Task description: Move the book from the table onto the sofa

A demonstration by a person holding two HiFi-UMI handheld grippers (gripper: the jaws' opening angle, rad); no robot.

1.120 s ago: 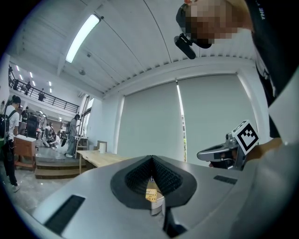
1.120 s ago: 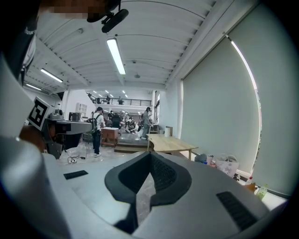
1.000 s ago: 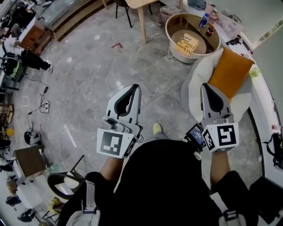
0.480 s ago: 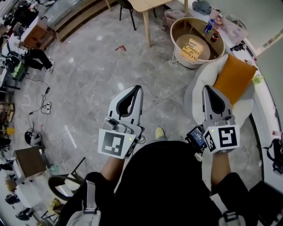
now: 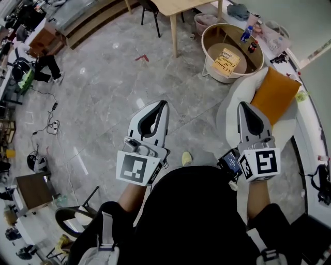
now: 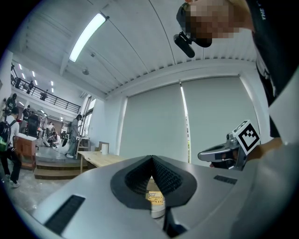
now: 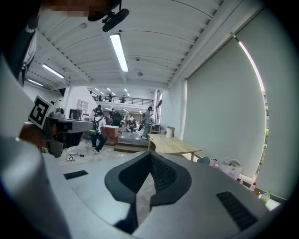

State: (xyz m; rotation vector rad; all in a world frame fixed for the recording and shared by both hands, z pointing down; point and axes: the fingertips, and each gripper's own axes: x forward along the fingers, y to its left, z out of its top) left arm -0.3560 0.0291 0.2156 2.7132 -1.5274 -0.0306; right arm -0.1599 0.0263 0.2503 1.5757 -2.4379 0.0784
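Observation:
The yellow book (image 5: 226, 61) lies flat on the inner shelf of a round wooden side table (image 5: 208, 32) at the top right of the head view. The white sofa (image 5: 232, 103) with an orange cushion (image 5: 274, 94) stands just in front of that table. My left gripper (image 5: 161, 104) is held level over the grey floor, shut and empty. My right gripper (image 5: 243, 105) is shut and empty too, its tip over the sofa's edge. In the left gripper view the jaws (image 6: 152, 158) meet, and the book (image 6: 155, 198) shows small below them. The right gripper view shows shut jaws (image 7: 150, 155).
Two bottles (image 5: 247, 34) stand on the round table's rim. A light wooden table (image 5: 176, 7) and a chair are beyond it. Cables (image 5: 49, 121) and gear lie on the floor at left, a stool (image 5: 77, 215) at lower left. People are working far back (image 7: 98, 128).
The round table, book and sofa have slid a little nearer in the head view as I walk toward them. Both grippers keep the same pose, still shut.

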